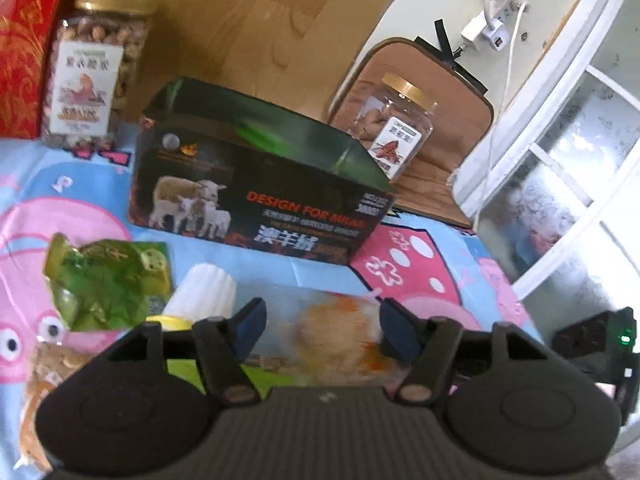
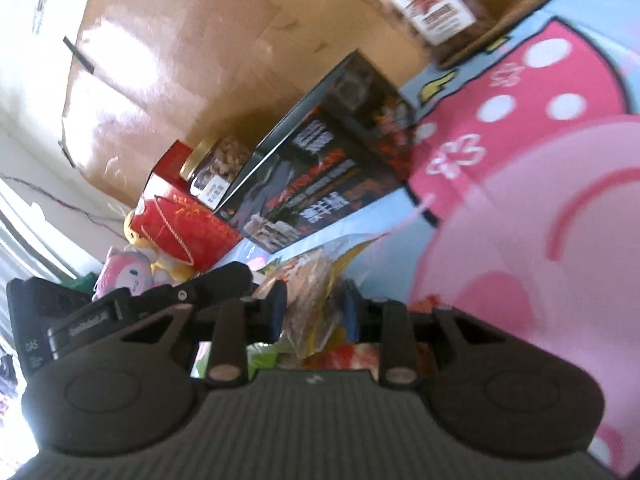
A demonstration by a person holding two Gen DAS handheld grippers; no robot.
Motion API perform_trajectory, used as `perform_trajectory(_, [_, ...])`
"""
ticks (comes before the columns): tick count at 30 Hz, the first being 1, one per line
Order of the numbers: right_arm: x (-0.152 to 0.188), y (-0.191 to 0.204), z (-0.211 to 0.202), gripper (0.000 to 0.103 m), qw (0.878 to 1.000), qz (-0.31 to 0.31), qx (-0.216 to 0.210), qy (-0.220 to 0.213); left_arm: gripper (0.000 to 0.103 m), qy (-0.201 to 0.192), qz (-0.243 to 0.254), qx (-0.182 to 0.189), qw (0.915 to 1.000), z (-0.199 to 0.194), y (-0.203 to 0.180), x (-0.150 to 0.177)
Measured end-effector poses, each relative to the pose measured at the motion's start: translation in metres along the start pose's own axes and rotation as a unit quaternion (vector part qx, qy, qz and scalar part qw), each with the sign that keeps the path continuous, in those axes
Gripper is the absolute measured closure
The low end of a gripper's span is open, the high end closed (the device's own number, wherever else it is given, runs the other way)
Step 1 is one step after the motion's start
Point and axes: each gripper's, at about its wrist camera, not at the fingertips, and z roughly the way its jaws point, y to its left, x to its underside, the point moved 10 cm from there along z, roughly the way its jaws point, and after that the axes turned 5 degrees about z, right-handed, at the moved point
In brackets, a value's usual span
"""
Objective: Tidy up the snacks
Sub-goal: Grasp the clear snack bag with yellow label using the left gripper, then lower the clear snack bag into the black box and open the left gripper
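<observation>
My left gripper point(image 1: 326, 332) hangs low over a pink and blue cartoon blanket point(image 1: 420, 264). Its jaws stand apart around a clear packet of orange-brown snacks point(image 1: 336, 328), and the pads do not press on it. Just left of it lie a white ribbed cap point(image 1: 204, 292) and a green packet point(image 1: 108, 280). My right gripper point(image 2: 314, 312), rolled sideways, is shut on a crinkly clear packet with brown pieces and a yellow edge point(image 2: 312, 300). A dark box with sheep on it point(image 1: 256, 184) point(image 2: 320, 172) stands behind both.
A gold-lidded jar of nuts point(image 1: 96, 72) and a red box point(image 1: 24, 52) stand at the back left. Another jar point(image 1: 396, 128) sits on a brown pad. More packets point(image 1: 48, 364) lie near left. A white glazed door point(image 1: 560, 160) is at right, plush toys point(image 2: 132, 272) beyond.
</observation>
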Motion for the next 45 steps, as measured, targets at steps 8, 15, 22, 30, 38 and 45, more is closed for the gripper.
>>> perform_trajectory(8, [0.005, -0.006, -0.011, 0.073, 1.000, -0.013, -0.014, -0.016, 0.054, 0.042, 0.005, 0.035, 0.9985, 0.014, -0.018, 0.020])
perform_trajectory(15, [-0.011, 0.018, -0.019, 0.073, 0.998, -0.021, -0.046, -0.030, 0.062, -0.009, 0.040, 0.041, 0.9983, -0.016, -0.030, -0.017])
perform_trajectory(22, [-0.059, 0.083, 0.021, 0.073, 0.990, -0.117, -0.049, -0.064, 0.062, -0.076, 0.053, -0.015, 0.9956, -0.027, -0.004, -0.093])
perform_trajectory(30, [-0.090, 0.089, 0.105, 0.068, 0.985, -0.158, 0.002, -0.064, 0.061, -0.077, 0.015, -0.097, 0.9922, 0.014, 0.056, -0.132])
perform_trajectory(38, [-0.088, 0.090, 0.064, 0.051, 0.975, -0.173, 0.031, -0.137, 0.056, -0.113, 0.030, -0.082, 0.9898, -0.019, 0.051, -0.123])
perform_trajectory(45, [0.014, 0.108, 0.054, 0.050, 0.961, -0.276, 0.001, -0.012, 0.050, -0.138, -0.024, -0.042, 0.9893, -0.079, 0.066, -0.065])
